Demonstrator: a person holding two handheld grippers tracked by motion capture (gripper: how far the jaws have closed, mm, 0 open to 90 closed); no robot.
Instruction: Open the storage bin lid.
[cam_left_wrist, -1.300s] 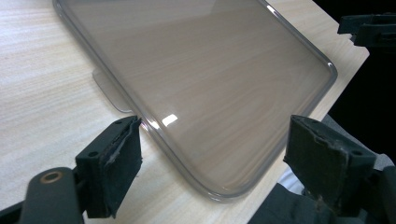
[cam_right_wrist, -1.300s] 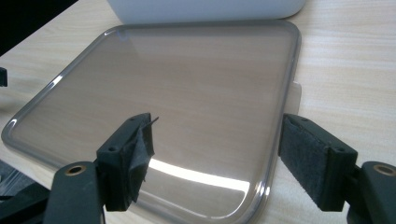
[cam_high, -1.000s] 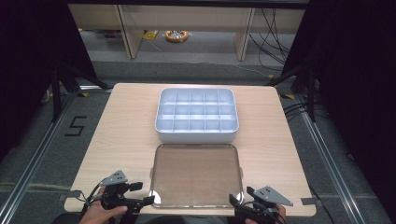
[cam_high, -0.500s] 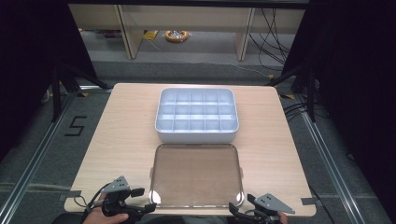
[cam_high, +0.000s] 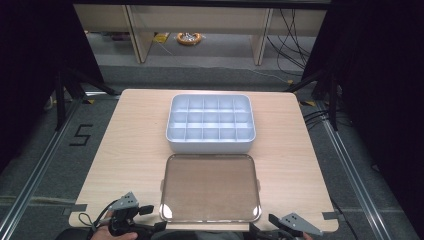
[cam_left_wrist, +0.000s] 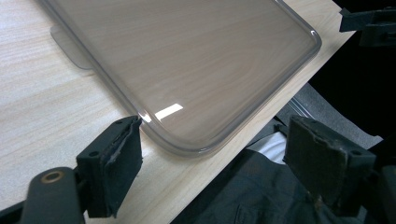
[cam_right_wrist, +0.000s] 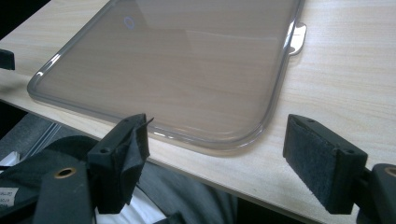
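Note:
A clear, smoke-tinted lid (cam_high: 210, 187) lies flat on the wooden table (cam_high: 135, 150), its near rim at the table's front edge. Behind it stands a white box (cam_high: 210, 122) split into several empty compartments. My left gripper (cam_high: 152, 218) is at the lid's near left corner (cam_left_wrist: 187, 144), open, its pads off the rim. My right gripper (cam_high: 265, 226) is at the near right corner (cam_right_wrist: 243, 140). Its jaws have just been opening and now stand wide, with nothing pressed between them. In the left gripper view the left gripper (cam_left_wrist: 215, 140) looks across the lid; the right gripper (cam_right_wrist: 219, 133) faces it from the other side.
The table's front edge (cam_right_wrist: 196, 175) runs just under both grippers, with the person's dark clothing (cam_left_wrist: 243, 196) below it. Bare wood lies left and right of the lid and box. Cables and table legs sit on the floor beyond.
Both grippers have drawn back a little toward the person, away from the lid's near corners. The lid and the white box have not moved.

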